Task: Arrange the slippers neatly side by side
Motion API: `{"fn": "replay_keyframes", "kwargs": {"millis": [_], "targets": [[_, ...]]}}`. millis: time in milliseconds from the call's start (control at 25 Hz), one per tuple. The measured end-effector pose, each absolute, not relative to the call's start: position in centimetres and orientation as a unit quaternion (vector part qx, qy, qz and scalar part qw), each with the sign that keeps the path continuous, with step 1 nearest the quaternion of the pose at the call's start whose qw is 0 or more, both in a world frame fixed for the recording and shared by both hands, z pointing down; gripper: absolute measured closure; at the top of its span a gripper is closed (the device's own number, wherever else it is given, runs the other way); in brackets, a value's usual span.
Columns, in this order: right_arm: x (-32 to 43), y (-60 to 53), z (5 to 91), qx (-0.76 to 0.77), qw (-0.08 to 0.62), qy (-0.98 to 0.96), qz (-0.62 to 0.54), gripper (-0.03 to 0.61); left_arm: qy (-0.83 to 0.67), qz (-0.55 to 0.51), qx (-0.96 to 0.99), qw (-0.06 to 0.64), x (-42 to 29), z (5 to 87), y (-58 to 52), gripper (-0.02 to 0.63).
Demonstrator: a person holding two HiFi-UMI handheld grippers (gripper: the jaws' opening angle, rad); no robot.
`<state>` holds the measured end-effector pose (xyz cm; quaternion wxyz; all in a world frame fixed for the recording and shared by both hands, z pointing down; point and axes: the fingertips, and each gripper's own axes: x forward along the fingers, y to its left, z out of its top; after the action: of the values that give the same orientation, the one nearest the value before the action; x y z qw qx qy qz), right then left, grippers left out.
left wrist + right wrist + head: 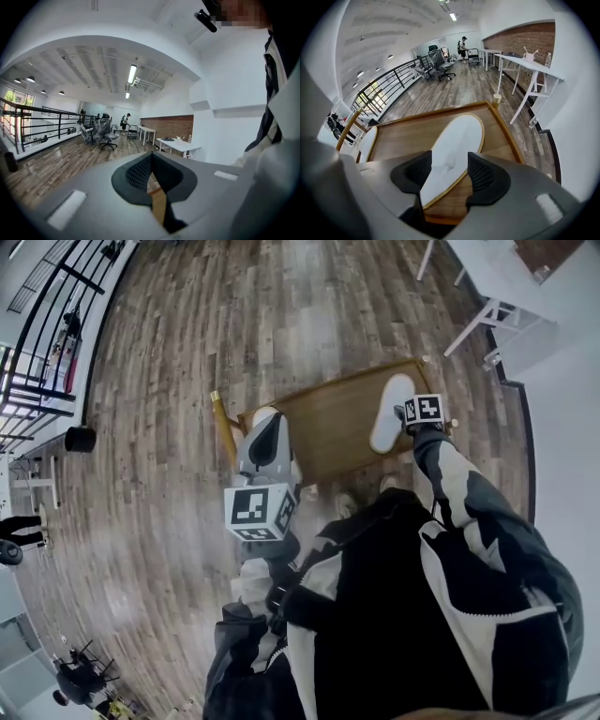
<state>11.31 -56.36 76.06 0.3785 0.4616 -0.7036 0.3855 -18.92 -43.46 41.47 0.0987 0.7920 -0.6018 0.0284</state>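
Observation:
A low wooden table (pixel 328 427) carries two white slippers with yellow trim. One slipper (pixel 392 412) lies at the table's right end, sole up. My right gripper (pixel 403 416) hangs over its near end, pointing steeply down. In the right gripper view that slipper (pixel 457 140) lies between and beyond the open jaws of the right gripper (pixel 449 176), and the pads do not press on it. The second slipper (pixel 368 143) sits at the table's left edge. My left gripper (pixel 267 427) hovers over that second slipper (pixel 260 413). The left gripper (pixel 151 180) is shut with nothing in it.
White trestle tables (pixel 506 296) stand just past the wooden table's right end, their legs (pixel 525 89) close to its corner. A black railing (pixel 47 334) and a black bin (pixel 80 439) are off to the left. Office chairs (pixel 438 61) and a person (pixel 462 47) are far off.

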Motion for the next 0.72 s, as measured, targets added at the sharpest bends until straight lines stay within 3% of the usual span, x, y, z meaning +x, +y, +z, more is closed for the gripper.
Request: {"fn": "replay_keyframes", "kwargs": {"millis": [160,400,720], "targets": [[11.3,-56.7,77.2,0.458,0.381,-0.694,0.405,0.354,-0.618,0.032,0.78,0.097,-20.2,41.5,-42.9,0.595],[10.9,-56.6,78.1,0.455,0.383,-0.69,0.412,0.545,-0.633,0.035,0.765,0.109,-21.7,42.3,-42.4,0.597],[10.6,-57.0,76.5,0.456,0.359,-0.708,0.402,0.552,-0.629,0.038,0.769,0.113,-21.3,42.7,-42.4,0.595]]}}
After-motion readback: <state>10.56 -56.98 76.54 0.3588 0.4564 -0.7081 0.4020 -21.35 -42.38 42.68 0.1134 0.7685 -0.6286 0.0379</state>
